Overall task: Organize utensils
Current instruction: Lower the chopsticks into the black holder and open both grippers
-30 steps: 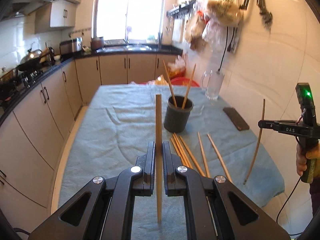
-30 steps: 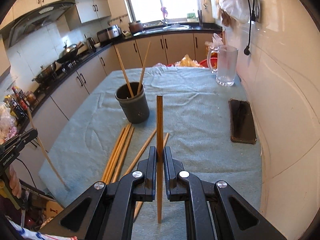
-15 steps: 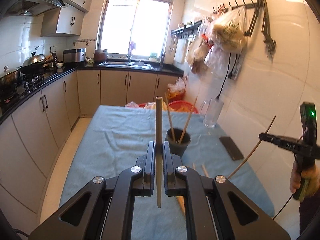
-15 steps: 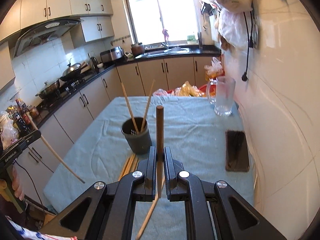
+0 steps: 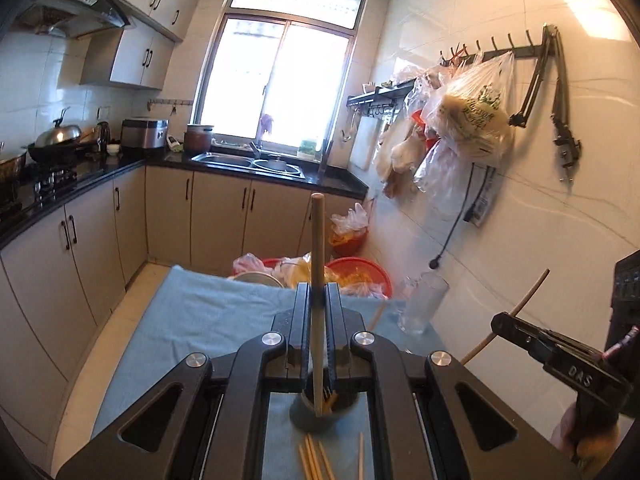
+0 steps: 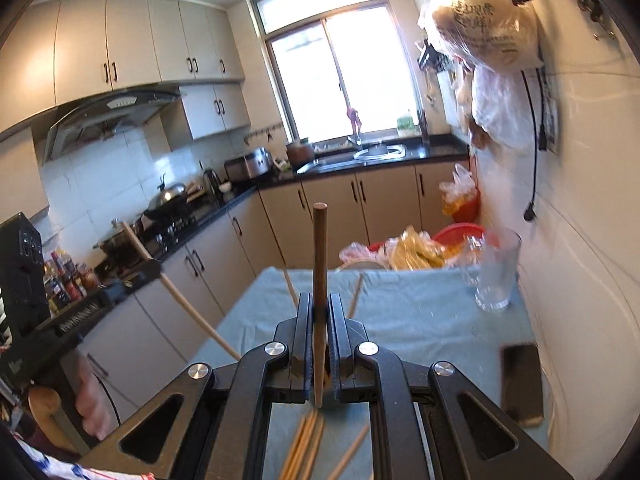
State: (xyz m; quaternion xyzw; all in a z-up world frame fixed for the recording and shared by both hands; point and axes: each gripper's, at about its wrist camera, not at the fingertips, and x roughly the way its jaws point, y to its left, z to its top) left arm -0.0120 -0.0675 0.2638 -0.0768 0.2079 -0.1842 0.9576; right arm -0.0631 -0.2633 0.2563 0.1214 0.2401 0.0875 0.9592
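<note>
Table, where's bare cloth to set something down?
Free: the cloth between the glass and the phone, and the far left stretch. Crowded: around the cup and the loose chopsticks at the near edge.

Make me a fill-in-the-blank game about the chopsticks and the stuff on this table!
1. Each gripper is shut on one ____.
2. The cloth covering the table is ____ in colour.
3. The empty glass jug stands near the ____ wall.
4. The loose chopsticks lie on the cloth, not in the dark ____.

Missing words: chopstick; blue; tiled; cup
</note>
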